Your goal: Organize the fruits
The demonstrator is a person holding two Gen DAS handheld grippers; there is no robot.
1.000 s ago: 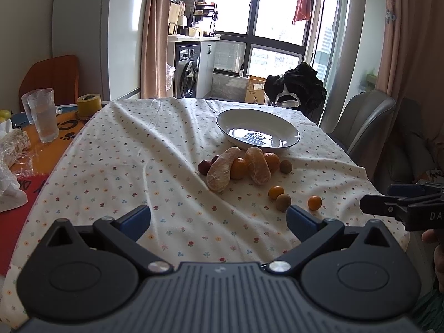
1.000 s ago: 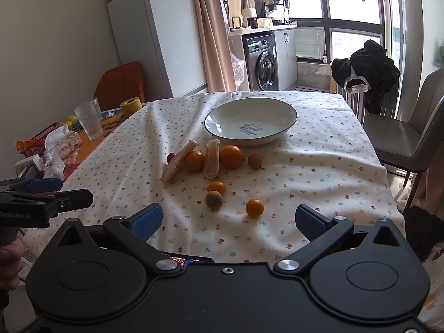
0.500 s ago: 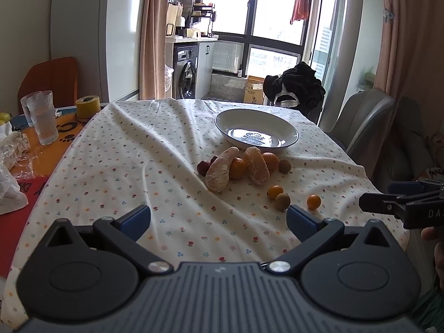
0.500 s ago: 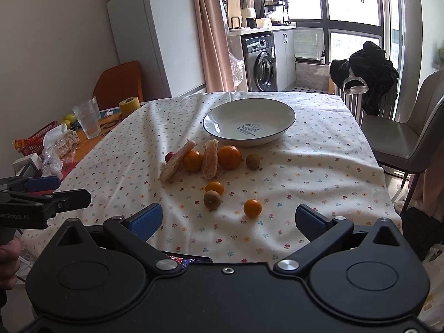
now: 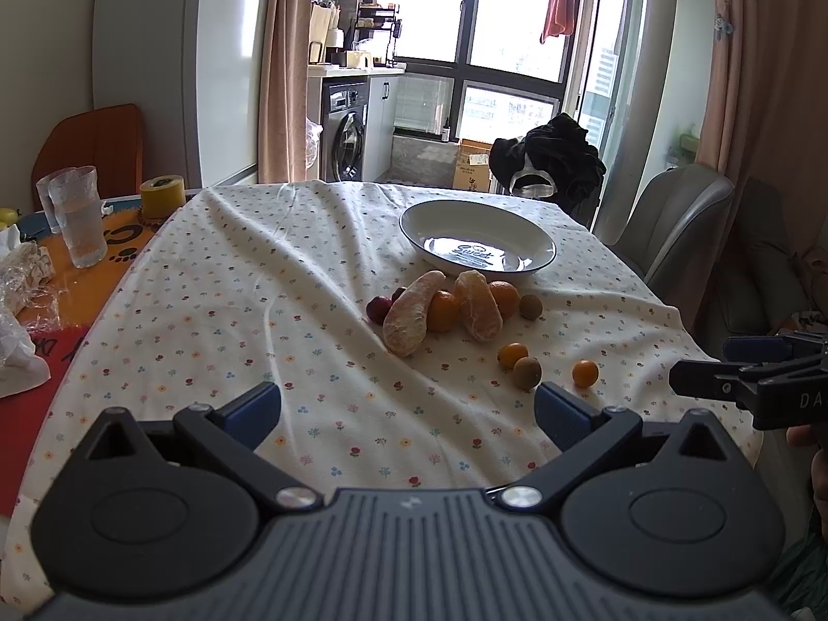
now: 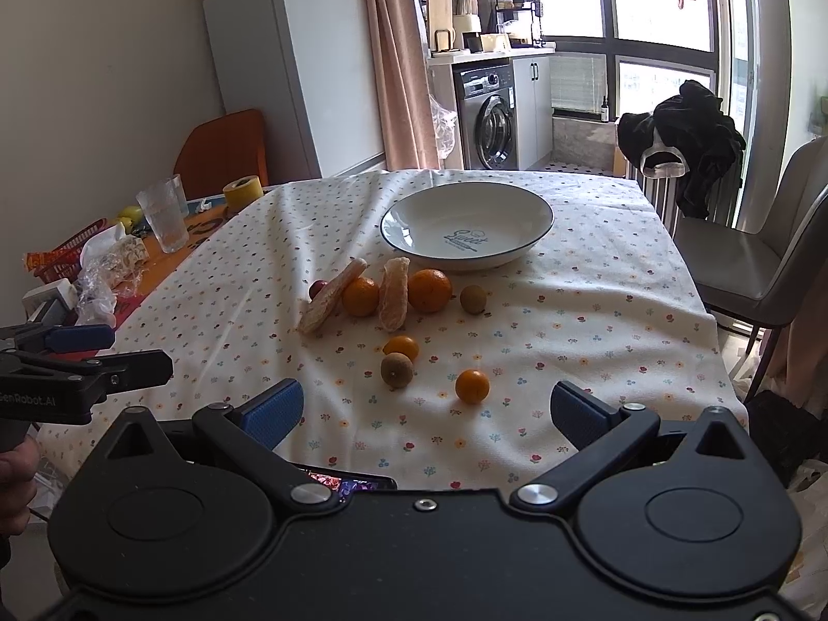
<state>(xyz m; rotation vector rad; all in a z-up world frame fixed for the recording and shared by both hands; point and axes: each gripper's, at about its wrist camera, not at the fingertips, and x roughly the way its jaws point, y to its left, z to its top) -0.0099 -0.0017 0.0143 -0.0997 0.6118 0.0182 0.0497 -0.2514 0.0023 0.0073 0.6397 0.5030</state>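
A white bowl (image 5: pixel 478 240) (image 6: pixel 466 230) sits empty at the far side of the flowered tablecloth. In front of it lie two peeled citrus pieces (image 5: pixel 409 318) (image 6: pixel 393 292), oranges (image 6: pixel 429 290), a small red fruit (image 5: pixel 378 309) and a brown kiwi (image 6: pixel 473 299). Nearer lie a small orange (image 6: pixel 401 348), another kiwi (image 6: pixel 397 370) and a lone small orange (image 6: pixel 472 385) (image 5: pixel 585 372). My left gripper (image 5: pixel 406 409) is open over the near cloth, holding nothing. My right gripper (image 6: pixel 424 411) is open too, just short of the lone orange.
At the table's left stand glasses (image 5: pixel 77 217) (image 6: pixel 165 215), a yellow tape roll (image 5: pixel 161 196), crumpled plastic (image 6: pixel 111 264) and a red basket. A grey chair (image 6: pixel 766 253) stands at the right, dark clothes (image 5: pixel 548 160) hang behind the table. A phone (image 6: pixel 346 481) lies at the near edge.
Both grippers stay open. The two views have shifted only slightly; the fruits and bowl have not moved.
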